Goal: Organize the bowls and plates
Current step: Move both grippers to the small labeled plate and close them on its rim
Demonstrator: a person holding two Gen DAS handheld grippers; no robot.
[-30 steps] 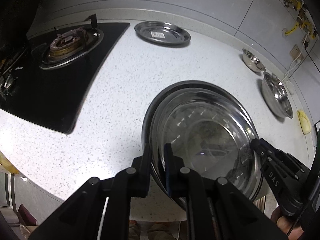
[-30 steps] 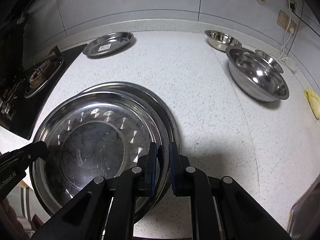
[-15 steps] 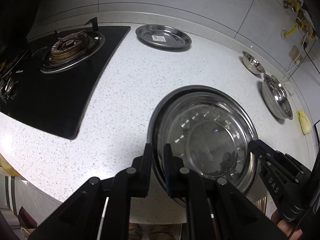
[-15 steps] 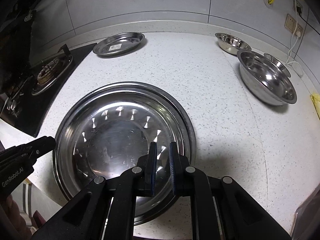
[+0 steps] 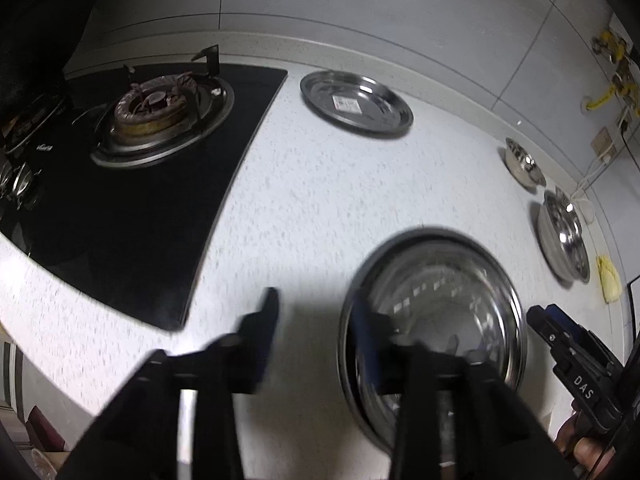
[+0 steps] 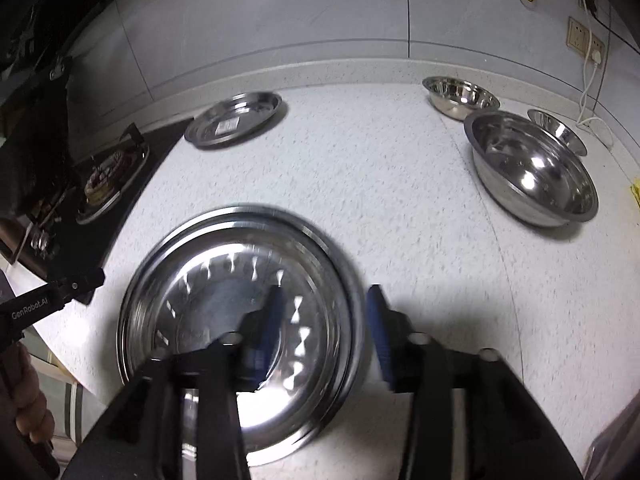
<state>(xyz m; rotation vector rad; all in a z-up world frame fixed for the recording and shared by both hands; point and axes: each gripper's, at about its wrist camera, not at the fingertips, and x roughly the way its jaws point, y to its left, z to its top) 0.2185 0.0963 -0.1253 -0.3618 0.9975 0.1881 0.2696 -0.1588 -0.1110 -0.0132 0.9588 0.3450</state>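
- Left wrist view: the left tongs (image 5: 316, 320) are standing spread wide, pinching nothing; the frame is blurring around them.
- The stacked plates (image 5: 436, 304) are lying on the speckled worktop (image 5: 320, 208), with the rim of the stack sitting between the two fingers, the right-hand finger reaching over the rim and the left-hand finger staying outside it over bare worktop.
- To the right of the left tongs, the tip of the right tongs (image 5: 548, 320) is showing at the far rim of the stack.
- Ahead of the tongs, a labelled plate (image 5: 356, 104) is lying near the wall; ahead and left, the gas hob (image 5: 160, 112) is sitting.
- Far right, a small bowl (image 5: 524, 164) and a large bowl (image 5: 564, 236) are standing well apart from the stack.
- Right wrist view: the right tongs (image 6: 324, 320) are also standing spread, gripping nothing, straddling the right rim of the stacked plates (image 6: 236, 280), which are resting flat on the worktop (image 6: 400, 184).
- The left tongs (image 6: 86, 282) are showing beside the left rim of the stack.
- Ahead and right, the large bowl (image 6: 532, 168) is sitting with the small bowl (image 6: 460, 96) behind it and another bowl (image 6: 556, 128) partly hidden beyond its rim.
- Ahead and left, the labelled plate (image 6: 236, 120) is lying just beside the gas hob (image 6: 104, 184).
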